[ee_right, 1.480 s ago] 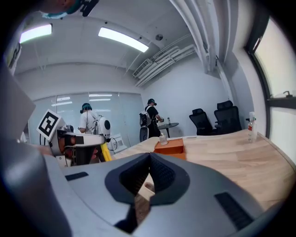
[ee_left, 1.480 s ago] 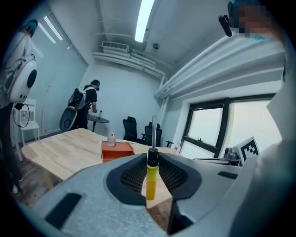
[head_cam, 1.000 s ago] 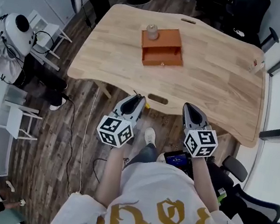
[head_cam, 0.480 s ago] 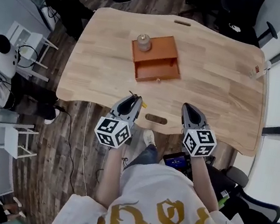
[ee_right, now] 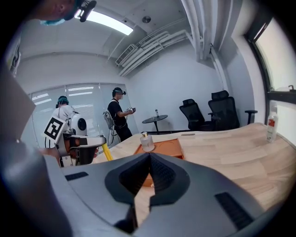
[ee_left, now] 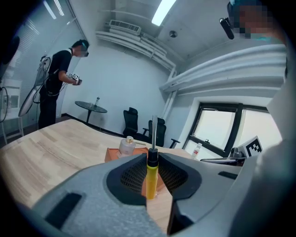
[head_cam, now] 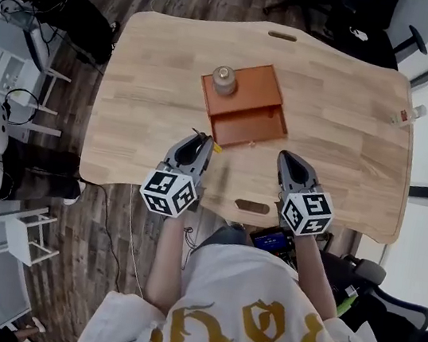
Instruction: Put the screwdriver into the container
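Note:
The screwdriver (ee_left: 151, 178) has a yellow handle and a thin metal shaft that points up. My left gripper (ee_left: 151, 159) is shut on its handle. In the head view the left gripper (head_cam: 201, 142) hovers over the table just in front of the orange container's (head_cam: 245, 103) left corner, with the yellow handle (head_cam: 217, 148) showing at its tip. The container's drawer (head_cam: 252, 126) is pulled out toward me. My right gripper (head_cam: 287, 158) is shut with nothing in it, to the right of the drawer. From the right gripper view, the container (ee_right: 163, 147) lies straight ahead.
A small glass bottle (head_cam: 224, 79) stands on the container's top. Another little bottle (head_cam: 409, 116) stands at the table's (head_cam: 345, 106) far right edge. A cut-out slot (head_cam: 252, 208) is in the near table edge. People stand off the table's left side.
Both grippers have moved forward from the table's near edge to over the table, close to the container. The left gripper still holds the screwdriver.

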`<state>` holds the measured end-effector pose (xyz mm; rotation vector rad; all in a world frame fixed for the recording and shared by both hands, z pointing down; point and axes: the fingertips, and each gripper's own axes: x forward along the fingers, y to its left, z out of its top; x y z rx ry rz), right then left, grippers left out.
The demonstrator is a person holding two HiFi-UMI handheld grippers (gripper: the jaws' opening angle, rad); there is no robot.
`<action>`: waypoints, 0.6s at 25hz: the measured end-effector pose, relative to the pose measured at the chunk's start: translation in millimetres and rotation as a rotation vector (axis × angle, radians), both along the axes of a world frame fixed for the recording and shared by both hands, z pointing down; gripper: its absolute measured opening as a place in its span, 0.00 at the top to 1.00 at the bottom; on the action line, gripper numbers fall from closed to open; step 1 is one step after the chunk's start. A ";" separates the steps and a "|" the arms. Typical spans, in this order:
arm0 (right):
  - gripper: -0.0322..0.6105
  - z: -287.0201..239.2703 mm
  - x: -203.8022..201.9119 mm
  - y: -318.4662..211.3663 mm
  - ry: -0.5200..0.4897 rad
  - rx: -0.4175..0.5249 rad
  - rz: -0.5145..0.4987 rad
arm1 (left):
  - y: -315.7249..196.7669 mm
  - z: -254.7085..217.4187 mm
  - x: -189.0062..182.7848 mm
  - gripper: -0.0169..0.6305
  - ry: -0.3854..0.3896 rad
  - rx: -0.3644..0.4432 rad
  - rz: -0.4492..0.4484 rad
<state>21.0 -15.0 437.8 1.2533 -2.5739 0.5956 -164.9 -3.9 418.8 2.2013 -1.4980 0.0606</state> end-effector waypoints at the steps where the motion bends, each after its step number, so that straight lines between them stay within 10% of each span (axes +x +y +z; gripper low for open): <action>1: 0.94 0.9 -3.3 -3.5 0.006 -0.002 0.006 | -6.1 0.5 -3.7 0.86 0.002 0.001 0.007; 15: 0.94 -18.3 -2.7 -25.6 -0.007 0.045 0.059 | -38.5 -22.7 12.4 0.86 -0.035 0.056 0.103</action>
